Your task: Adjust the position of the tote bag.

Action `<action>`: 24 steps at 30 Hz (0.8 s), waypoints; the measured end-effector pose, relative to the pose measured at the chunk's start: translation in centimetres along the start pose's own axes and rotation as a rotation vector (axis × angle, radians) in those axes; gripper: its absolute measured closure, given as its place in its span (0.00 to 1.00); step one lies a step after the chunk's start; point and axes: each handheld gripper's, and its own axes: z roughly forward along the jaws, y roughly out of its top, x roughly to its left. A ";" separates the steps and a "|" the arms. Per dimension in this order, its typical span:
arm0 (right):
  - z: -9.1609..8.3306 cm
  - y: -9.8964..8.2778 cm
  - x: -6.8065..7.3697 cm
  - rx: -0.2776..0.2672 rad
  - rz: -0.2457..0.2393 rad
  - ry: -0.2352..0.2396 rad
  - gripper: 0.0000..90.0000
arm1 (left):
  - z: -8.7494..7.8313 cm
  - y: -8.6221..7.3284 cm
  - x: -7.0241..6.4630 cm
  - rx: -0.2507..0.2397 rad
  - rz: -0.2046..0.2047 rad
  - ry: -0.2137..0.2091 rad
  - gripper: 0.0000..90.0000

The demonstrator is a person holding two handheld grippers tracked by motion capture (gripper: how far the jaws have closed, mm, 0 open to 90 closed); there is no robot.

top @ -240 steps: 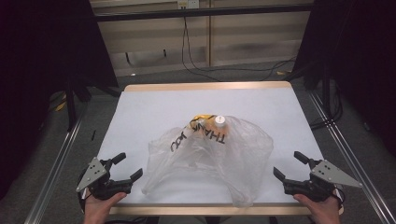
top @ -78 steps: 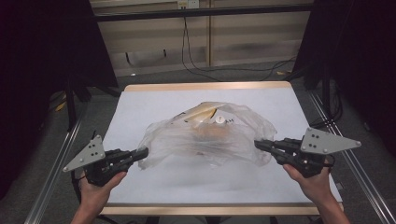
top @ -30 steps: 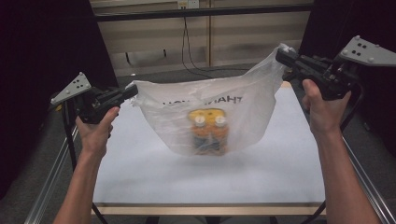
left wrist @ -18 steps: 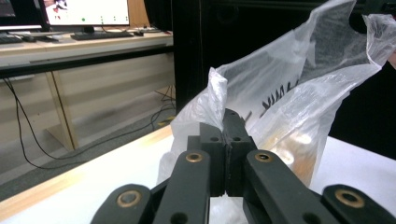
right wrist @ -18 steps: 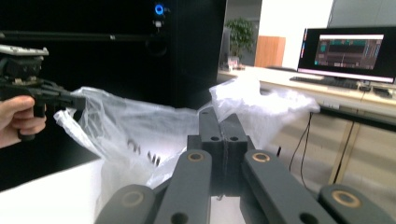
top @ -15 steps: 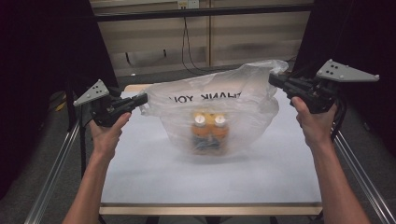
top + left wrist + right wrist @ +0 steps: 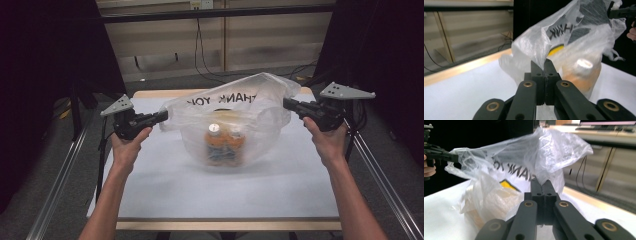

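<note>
Plastic bag point(image 7: 235, 117) hangs mid-frame in the high view, stretched between both grippers above the white table point(image 7: 150, 185). I see my left gripper point(image 7: 544, 67) clamped on one edge and my right gripper point(image 7: 541, 185) clamped on the other. Two orange bottles point(image 7: 224, 142) sit inside.

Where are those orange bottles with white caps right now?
In the high view, the orange bottles with white caps stand inside the clear plastic bag, mid-table, between the left gripper and right gripper pinching its edges.
</note>
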 end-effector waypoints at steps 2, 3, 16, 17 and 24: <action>0.1 -0.3 -0.1 0.010 0.003 -0.003 1.00 | 0.2 -0.4 0.0 0.012 -0.004 0.006 1.00; 0.4 -0.9 -0.2 0.025 0.008 0.000 1.00 | 0.3 -0.6 0.0 0.010 -0.008 -0.007 1.00; 2.0 -5.6 -2.1 0.128 0.079 0.000 1.00 | 2.2 -4.0 1.0 0.125 -0.002 0.035 1.00; 2.1 -5.9 -2.4 0.133 0.083 -0.004 1.00 | 2.4 -4.2 1.2 0.133 -0.005 0.041 1.00; 3.0 -8.2 -3.9 0.205 0.119 -0.032 1.00 | 3.1 -5.8 2.0 0.216 0.013 0.061 1.00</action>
